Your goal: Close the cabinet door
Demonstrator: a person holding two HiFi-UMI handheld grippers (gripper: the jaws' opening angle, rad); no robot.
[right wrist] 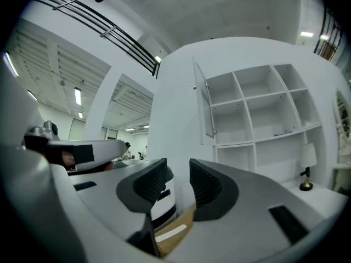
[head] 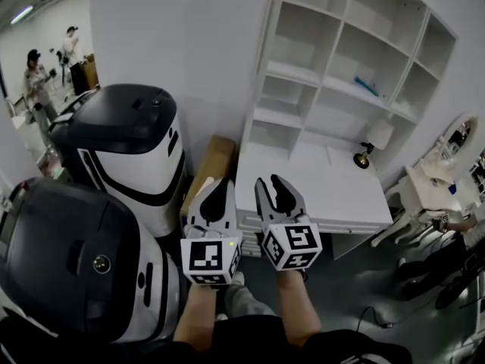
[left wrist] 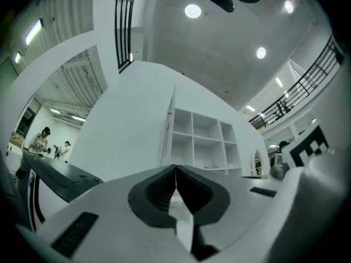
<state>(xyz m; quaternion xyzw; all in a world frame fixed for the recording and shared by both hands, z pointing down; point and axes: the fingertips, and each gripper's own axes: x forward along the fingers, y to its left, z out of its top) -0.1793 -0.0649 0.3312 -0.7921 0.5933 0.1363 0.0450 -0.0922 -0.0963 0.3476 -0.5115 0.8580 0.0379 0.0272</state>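
Left gripper (head: 218,193) jaws closed, empty; right gripper (head: 273,192) jaws apart, empty. Cabinet door (right wrist: 204,106) open at 12 o'clock, free air before its edge. Cardboard box (right wrist: 176,228) shows in right gripper view, not left's.

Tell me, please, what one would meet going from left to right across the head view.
upper domed machine → left gripper → right gripper → desk lamp → oval mirror

Over a desk (head: 303,192), shelves (head: 299,73), with the cabinet door (right wrist: 204,106) swung out at their left edge and a lamp (head: 374,139) on the desk's right end. Left of the desk, a cardboard box (head: 214,165), then two machines (head: 140,154), one behind the other. Nearest, left gripper (head: 222,186) beside right gripper (head: 270,182), apart.
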